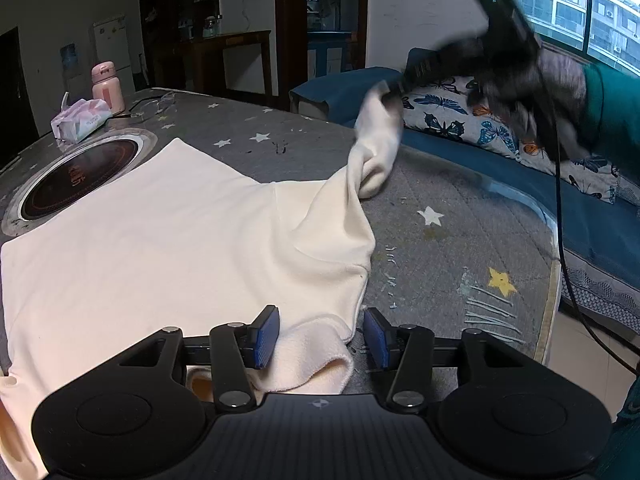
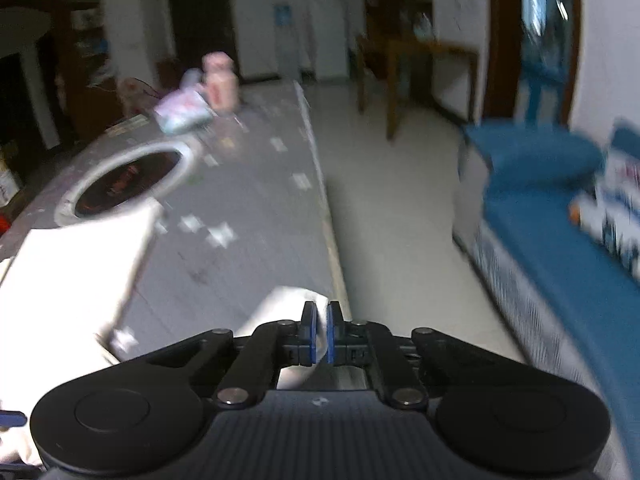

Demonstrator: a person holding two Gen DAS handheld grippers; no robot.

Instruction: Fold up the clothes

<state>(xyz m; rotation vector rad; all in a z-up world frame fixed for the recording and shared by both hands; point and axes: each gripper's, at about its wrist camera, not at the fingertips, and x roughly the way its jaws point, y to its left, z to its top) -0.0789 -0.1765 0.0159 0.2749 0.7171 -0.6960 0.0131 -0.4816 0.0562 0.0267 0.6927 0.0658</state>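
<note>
Across the grey star-print tabletop I find a cream garment spread mostly flat, its body filling the area from 9 o'clock to the centre of my left wrist view. One sleeve rises off the surface toward 1 o'clock, twisted and lifted clear of the cover.

My left tool stands wide, blue pads apart. A ribbed cuff or hem of the garment lies between the pads; I cannot confirm that either pad touches it.

My right tool appears in the left view at 1 o'clock, blurred, meeting the raised sleeve end. In the right wrist view, that tool has its pads drawn narrow, with a thin fold of cream cloth pinched between them. This view is heavily motion-blurred.

On the tabletop toward 10 o'clock I note a round dark induction hob set in a pale ring, partly overlapped by the garment's far corner. Beyond it sit a tissue pack, a pink bottle and a pair of glasses, all well apart from the garment.

Past the table edge at 2 to 3 o'clock runs a blue sofa bearing a butterfly-print cushion.
</note>
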